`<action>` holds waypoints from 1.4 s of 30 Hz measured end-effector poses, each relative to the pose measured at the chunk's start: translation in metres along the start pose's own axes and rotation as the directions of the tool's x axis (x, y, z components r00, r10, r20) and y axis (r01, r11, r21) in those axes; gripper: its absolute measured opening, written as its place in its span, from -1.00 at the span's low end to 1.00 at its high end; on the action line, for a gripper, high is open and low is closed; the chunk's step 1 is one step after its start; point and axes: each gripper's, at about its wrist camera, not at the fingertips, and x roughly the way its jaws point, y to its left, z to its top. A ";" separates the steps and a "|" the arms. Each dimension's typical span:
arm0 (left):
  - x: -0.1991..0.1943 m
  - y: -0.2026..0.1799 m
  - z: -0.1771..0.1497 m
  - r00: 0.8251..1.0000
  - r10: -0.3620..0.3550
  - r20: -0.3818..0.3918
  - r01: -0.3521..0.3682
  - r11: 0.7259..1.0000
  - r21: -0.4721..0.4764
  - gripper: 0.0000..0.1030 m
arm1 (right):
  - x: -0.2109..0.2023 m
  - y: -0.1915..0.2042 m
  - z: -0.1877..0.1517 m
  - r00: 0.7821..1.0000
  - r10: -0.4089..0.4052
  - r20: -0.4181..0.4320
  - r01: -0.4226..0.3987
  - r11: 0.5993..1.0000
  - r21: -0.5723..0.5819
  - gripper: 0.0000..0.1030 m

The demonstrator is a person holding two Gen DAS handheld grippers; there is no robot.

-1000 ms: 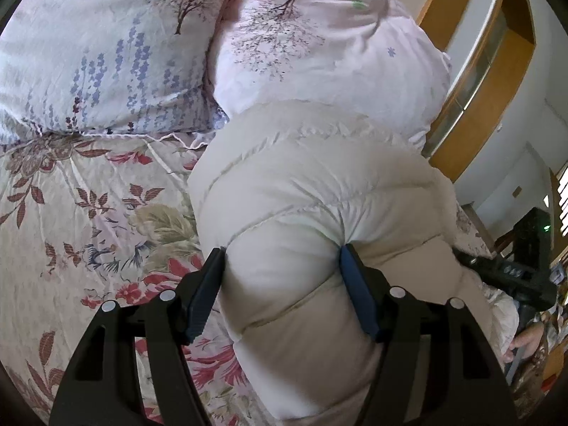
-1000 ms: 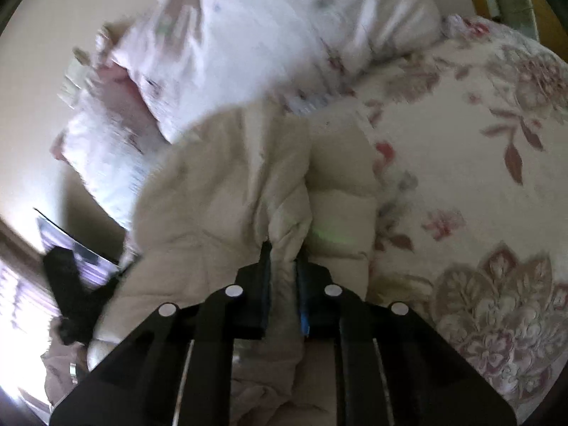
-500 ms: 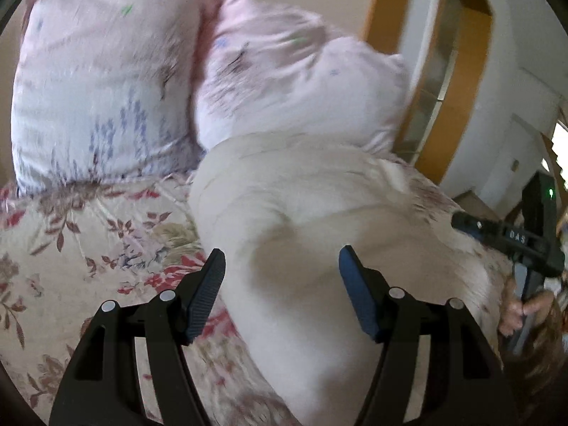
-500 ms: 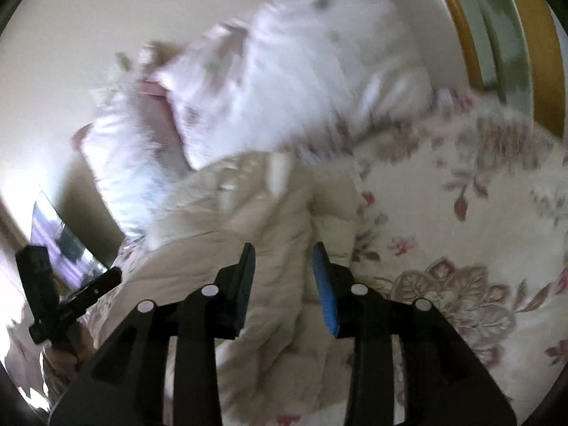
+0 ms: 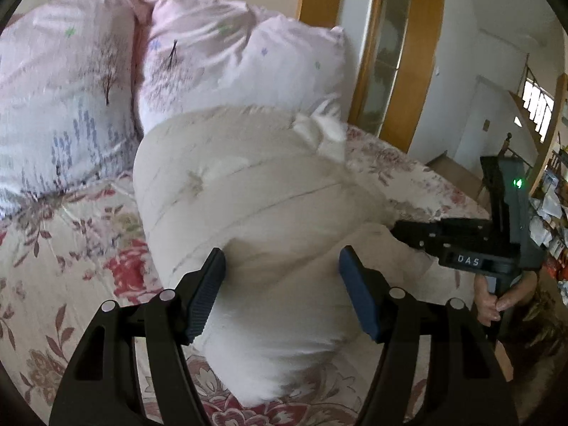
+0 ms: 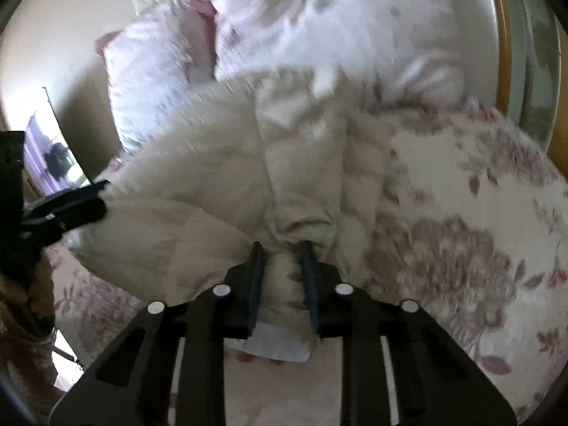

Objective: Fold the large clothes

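Cream puffer jacket (image 5: 255, 191) lay bundled on the floral bed (image 5: 71, 234), just in front of the pink pillows (image 5: 234, 67). Looked light, soft, springy and slick, likely to puff back open. Left gripper (image 5: 282, 266) clamped across a thick roll; right gripper (image 6: 282, 248) closing, with a seam ridge between its fingers. Best taken at quilted seams.

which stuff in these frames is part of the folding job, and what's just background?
Part of the job:
- cream puffy coat
- left gripper, jaws around a thick roll of the coat
- right gripper, jaws closing on a bunched fold of it

Just there:
- two pink pillows
- flowered bedspread
- wooden door frame
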 end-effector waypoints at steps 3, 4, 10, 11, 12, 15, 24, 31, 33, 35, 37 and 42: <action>0.007 0.005 -0.002 1.000 -0.009 -0.015 0.009 1.000 -0.017 0.32 | 0.010 -0.011 -0.007 0.999 -0.010 -0.030 0.011 0.999 0.032 -0.61; 0.008 0.005 -0.003 1.000 -0.013 -0.019 0.012 1.000 -0.019 0.32 | 0.014 -0.014 -0.008 0.999 -0.021 -0.046 0.023 0.999 0.035 -0.61; 0.013 0.005 -0.004 1.000 -0.017 -0.026 0.017 1.000 -0.019 0.39 | -0.004 -0.024 0.020 0.998 0.066 0.007 -0.066 0.993 0.096 0.22; 0.013 0.005 -0.004 0.999 -0.018 -0.027 0.017 1.000 -0.021 0.39 | -0.010 -0.031 0.032 0.995 0.077 0.055 -0.084 0.987 0.140 0.47; 0.013 0.006 -0.004 0.999 -0.020 -0.028 0.019 1.000 -0.022 0.39 | -0.013 -0.035 0.042 0.993 0.078 0.087 -0.093 0.980 0.174 0.49; 0.013 0.006 -0.004 0.999 -0.019 -0.029 0.019 1.000 -0.022 0.39 | -0.004 -0.047 0.076 0.987 0.097 0.130 -0.129 0.954 0.271 0.49; 0.015 0.006 -0.004 0.999 -0.023 -0.029 0.022 0.999 -0.033 0.43 | 0.060 -0.066 0.119 0.989 0.121 0.082 -0.144 0.888 0.436 -0.51; -0.001 0.015 0.007 0.998 -0.039 0.043 0.043 0.995 -0.089 0.44 | 0.067 -0.074 0.104 0.996 -0.060 0.060 0.026 0.889 0.456 -0.85; -0.005 0.023 0.014 0.997 -0.016 0.070 0.024 0.993 -0.117 0.44 | 0.072 -0.077 0.098 0.995 -0.091 0.038 0.063 0.884 0.463 -0.85; -0.006 0.035 0.025 0.996 0.021 0.085 -0.007 0.987 -0.159 0.44 | 0.076 -0.079 0.096 0.993 -0.113 0.027 0.088 0.882 0.463 -0.85; -0.003 0.049 0.040 0.994 0.055 0.093 -0.036 0.980 -0.193 0.44 | 0.078 -0.078 0.095 0.991 -0.130 0.020 0.107 0.884 0.455 -0.85; 0.018 0.070 0.071 0.989 0.123 0.080 -0.105 0.975 -0.198 0.43 | 0.086 -0.073 0.092 0.985 -0.175 -0.011 0.163 0.889 0.427 -0.85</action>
